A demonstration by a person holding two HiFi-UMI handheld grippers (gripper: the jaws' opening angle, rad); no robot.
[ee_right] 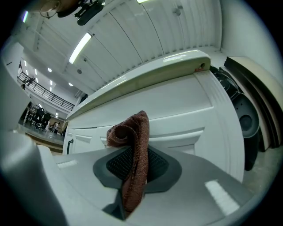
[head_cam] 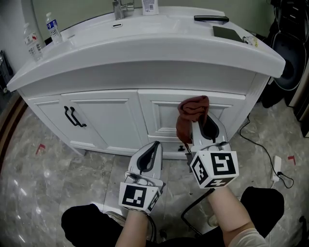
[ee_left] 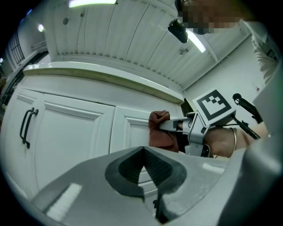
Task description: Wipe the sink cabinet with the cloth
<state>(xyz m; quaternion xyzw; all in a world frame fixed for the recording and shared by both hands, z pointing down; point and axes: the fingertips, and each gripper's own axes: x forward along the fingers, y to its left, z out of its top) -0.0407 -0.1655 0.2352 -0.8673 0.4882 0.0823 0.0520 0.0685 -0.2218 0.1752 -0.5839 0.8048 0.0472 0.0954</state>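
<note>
Head view: white sink cabinet (head_cam: 106,120) straight ahead, seen from above, w/ both grippers low in front of it. right gripper (head_cam: 200,118) is raised toward the right-hand door panel, jaws clamped on a reddish-brown cloth (head_cam: 190,113). Cloth bunches over the jaw tips and hangs down their left side. It sits at the panel's upper part, just under the overhanging top edge. Looks up against the front, but actual contact can't be confirmed.

left gripper (head_cam: 150,153) is lower and to the left, near the gap between the two door areas, clear of the cabinet front. Its jaws are pressed together w/ nothing between them, and the left gripper view shows the same. That view also has the cloth (ee_left: 160,130) at the right-hand panel, w/ the right gripper's marker cube (ee_left: 215,106) behind it.

Right gripper view: cloth (ee_right: 135,150) pinched between the ribbed pads, a folded lump sticking up above them and a tail down the middle. White cabinet front (ee_right: 177,110) close behind.

Misc:
- black door handles (head_cam: 73,117) on the left door
- 2 water bottles (head_cam: 33,42) at the far left up top
- faucet (head_cam: 120,8) at the back
- black cable (head_cam: 263,149) on the marble floor (head_cam: 43,173), right side
</note>
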